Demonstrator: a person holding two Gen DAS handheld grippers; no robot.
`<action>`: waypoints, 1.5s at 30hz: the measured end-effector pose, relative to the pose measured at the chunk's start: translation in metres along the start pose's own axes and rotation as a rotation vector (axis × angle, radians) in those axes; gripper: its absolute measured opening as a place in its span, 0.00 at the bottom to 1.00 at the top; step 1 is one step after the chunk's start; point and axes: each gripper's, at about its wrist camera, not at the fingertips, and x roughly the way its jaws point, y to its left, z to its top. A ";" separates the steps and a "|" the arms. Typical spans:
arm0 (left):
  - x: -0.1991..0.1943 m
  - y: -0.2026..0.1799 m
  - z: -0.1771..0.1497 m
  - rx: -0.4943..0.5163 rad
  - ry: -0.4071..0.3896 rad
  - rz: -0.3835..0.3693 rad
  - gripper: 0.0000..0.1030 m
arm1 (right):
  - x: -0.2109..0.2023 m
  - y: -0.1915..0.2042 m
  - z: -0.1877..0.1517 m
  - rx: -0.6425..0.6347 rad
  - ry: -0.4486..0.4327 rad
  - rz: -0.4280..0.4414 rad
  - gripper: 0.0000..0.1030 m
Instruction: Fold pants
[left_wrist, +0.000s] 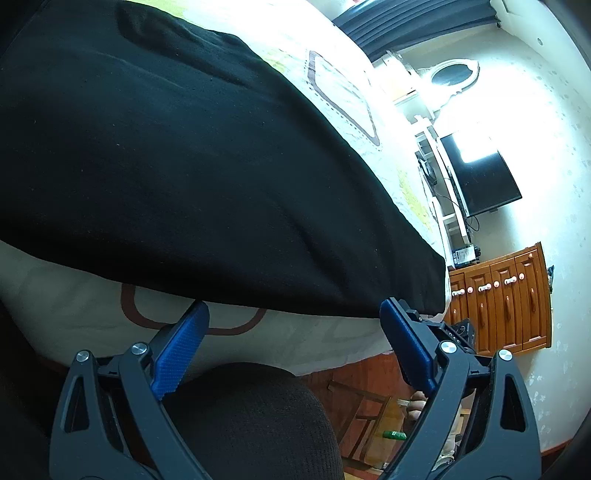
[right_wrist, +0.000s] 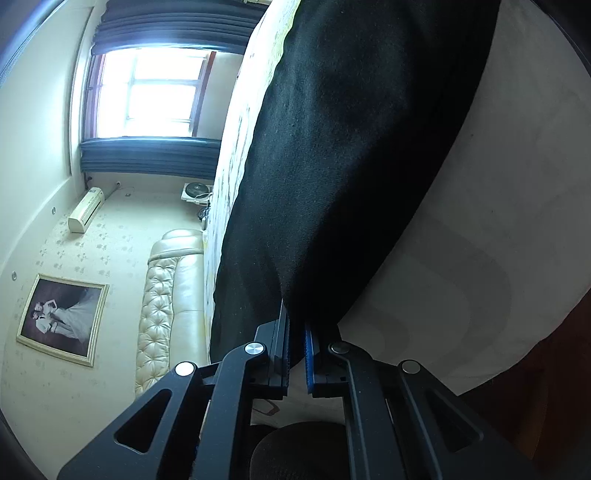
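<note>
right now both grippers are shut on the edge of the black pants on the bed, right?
Not both. The right gripper is shut on the edge of the black pants, but the left wrist view shows the left gripper open, its blue pads apart just short of the pants on the bed.

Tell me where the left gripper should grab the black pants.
Probably the near hem edge of the black pants, lying just past the open left gripper. Slide in level from the bedside: the edge lies flat on the bed sheet, and the right gripper already pinches that edge.
</note>
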 end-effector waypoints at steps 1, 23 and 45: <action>-0.001 0.002 0.001 -0.004 -0.001 0.004 0.90 | 0.000 0.005 0.004 -0.011 0.017 0.003 0.10; -0.065 0.052 0.017 -0.040 -0.112 0.130 0.90 | -0.154 0.013 0.220 -0.252 -0.238 -0.376 0.61; -0.097 0.078 0.034 -0.066 -0.132 0.172 0.90 | -0.094 0.040 0.192 -0.278 0.071 -0.483 0.21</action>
